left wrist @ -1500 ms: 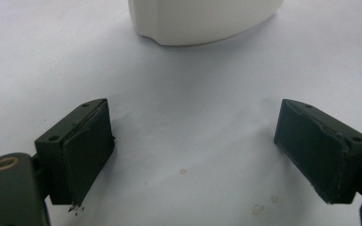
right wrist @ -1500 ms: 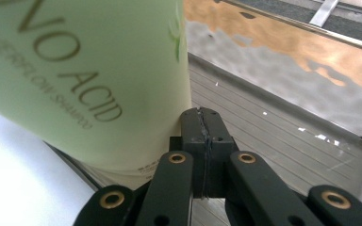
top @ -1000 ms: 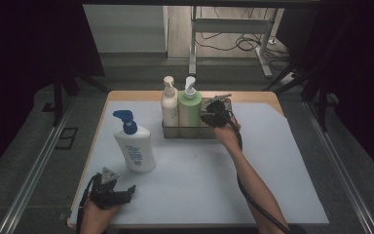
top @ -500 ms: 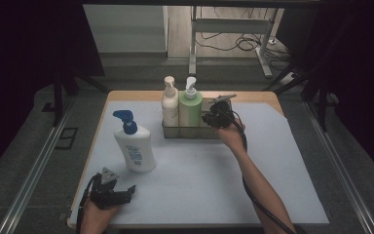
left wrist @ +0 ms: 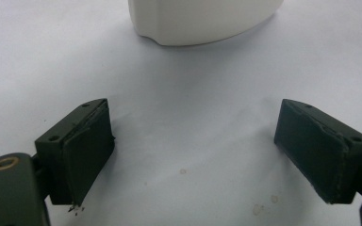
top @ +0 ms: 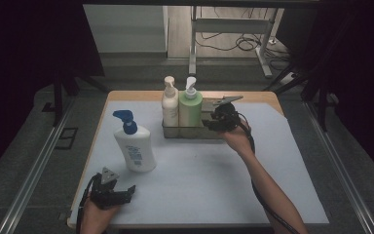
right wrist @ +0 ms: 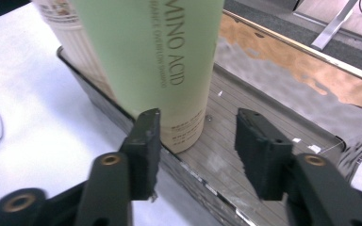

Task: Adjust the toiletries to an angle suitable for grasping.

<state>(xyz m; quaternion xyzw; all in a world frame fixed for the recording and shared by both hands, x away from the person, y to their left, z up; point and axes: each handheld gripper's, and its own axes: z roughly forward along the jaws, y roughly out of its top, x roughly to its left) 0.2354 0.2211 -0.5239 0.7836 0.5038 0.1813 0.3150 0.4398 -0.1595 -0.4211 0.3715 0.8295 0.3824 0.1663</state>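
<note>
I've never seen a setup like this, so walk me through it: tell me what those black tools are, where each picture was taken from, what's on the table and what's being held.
A person sits at a table with a hand-held two-jaw gripper in each hand.

The wide picture comes from a fixed camera above, looking down. The left gripper rests near the table's front edge; the right gripper is at a metal tray.

The two close-ups come from cameras riding on the grippers, looking along their black jaws.

In the tray stand a cream pump bottle and a green pump bottle. A white bottle with a blue pump stands apart on the table.

Nothing is held. The left gripper's jaws stand wide open over bare table. The right gripper's jaws have just been opening, with nothing between them; the green bottle stands just beyond them.
</note>
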